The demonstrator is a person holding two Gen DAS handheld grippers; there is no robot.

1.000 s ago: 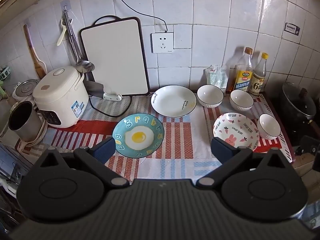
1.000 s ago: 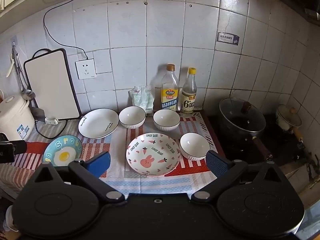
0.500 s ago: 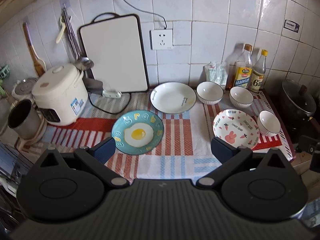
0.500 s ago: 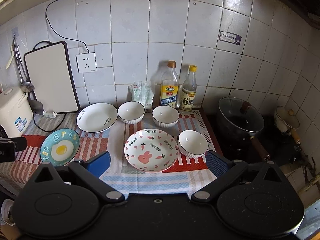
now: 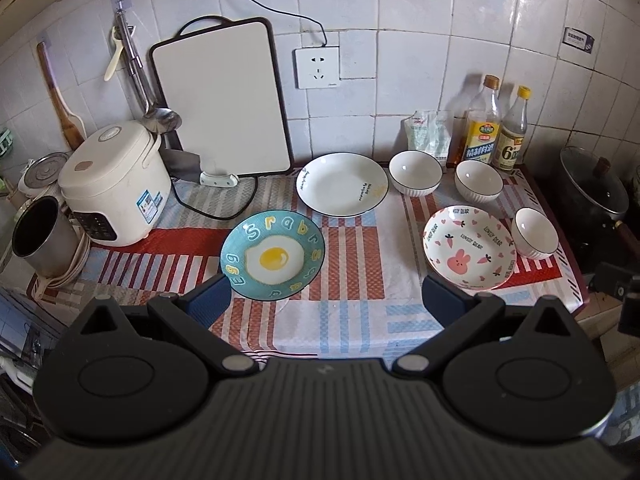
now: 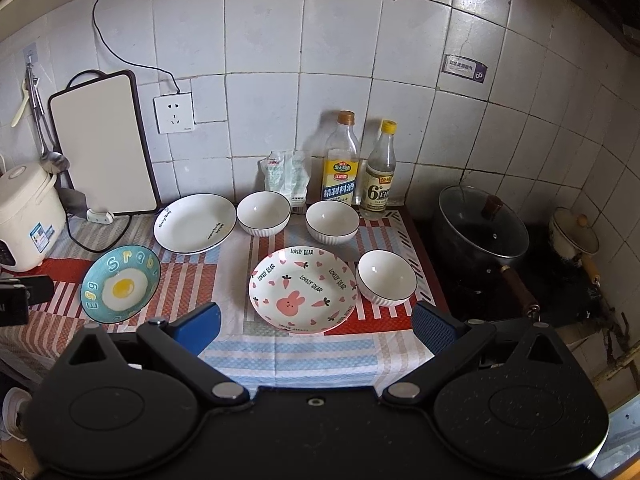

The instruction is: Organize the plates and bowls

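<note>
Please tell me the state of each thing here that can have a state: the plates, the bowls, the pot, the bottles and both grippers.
Egg plate: empty, flat on cloth.
White plate: empty.
Bunny plate: empty.
Three white bowls: empty, upright, unstacked.
Black pot: lid on.
Two bottles: capped, upright.
Left gripper: open, empty.
Right gripper: open, empty.

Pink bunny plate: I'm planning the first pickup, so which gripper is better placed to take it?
Right, probably. The right gripper, open and empty, has the pink bunny plate centred just ahead; for the left gripper it lies off to the right.
</note>
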